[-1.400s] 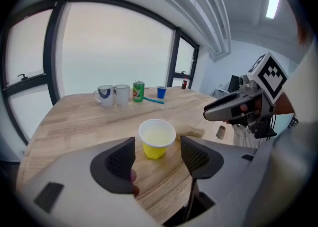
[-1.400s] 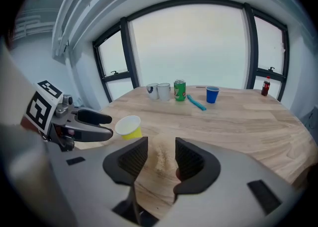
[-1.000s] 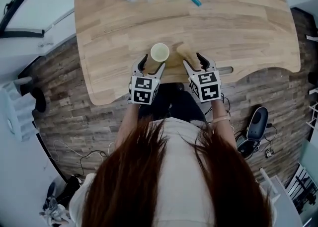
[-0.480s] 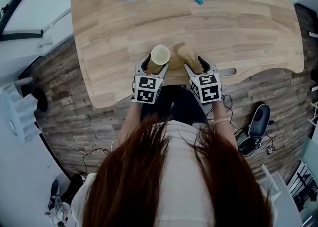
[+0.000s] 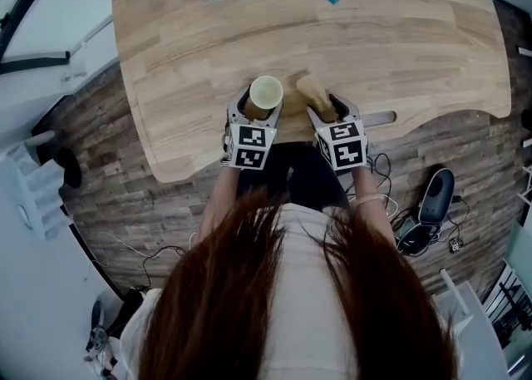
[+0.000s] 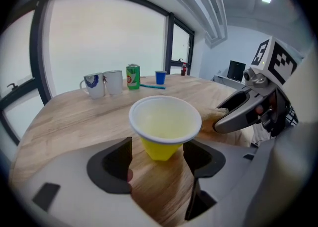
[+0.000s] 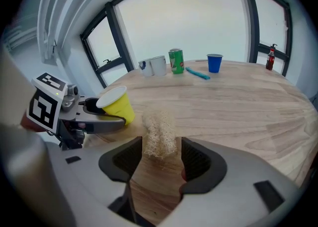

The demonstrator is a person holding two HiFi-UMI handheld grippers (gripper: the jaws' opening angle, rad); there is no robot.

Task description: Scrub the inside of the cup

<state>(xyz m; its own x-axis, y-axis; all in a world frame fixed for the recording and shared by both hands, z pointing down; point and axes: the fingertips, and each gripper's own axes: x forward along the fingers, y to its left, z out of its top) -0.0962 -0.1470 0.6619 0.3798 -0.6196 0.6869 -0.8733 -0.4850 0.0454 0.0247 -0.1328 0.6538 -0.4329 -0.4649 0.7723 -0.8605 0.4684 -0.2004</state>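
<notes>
Although both tools are down at the near edge of the desk (image 5: 399,54), the scrubbing itself does not look begun. The cup (image 6: 165,121) sits between the jaws of the left tool (image 6: 158,156), yet those jaws stand apart with a slim gap on either side of its base, so nothing is gripped. The right tool (image 7: 161,159) has just been opening its jaws, and they stand wide around a pale, fibrous scrubber (image 7: 160,134) that lies on the wood between them, unpressed. By my reading everything is left to do: close on the cup, close on the scrubber, bring it into the mouth and work it round the inside wall.

The cup is a small tapered one, yellow outside with a white rolled rim and a pale, creamy inside. It appears empty, with no suds or visible dirt. From the head view it lies just beside the scrubber, mouth up. I cannot tell whether it stands fully flat. It looks light and thin-walled, so a hard squeeze could dent it.
</notes>
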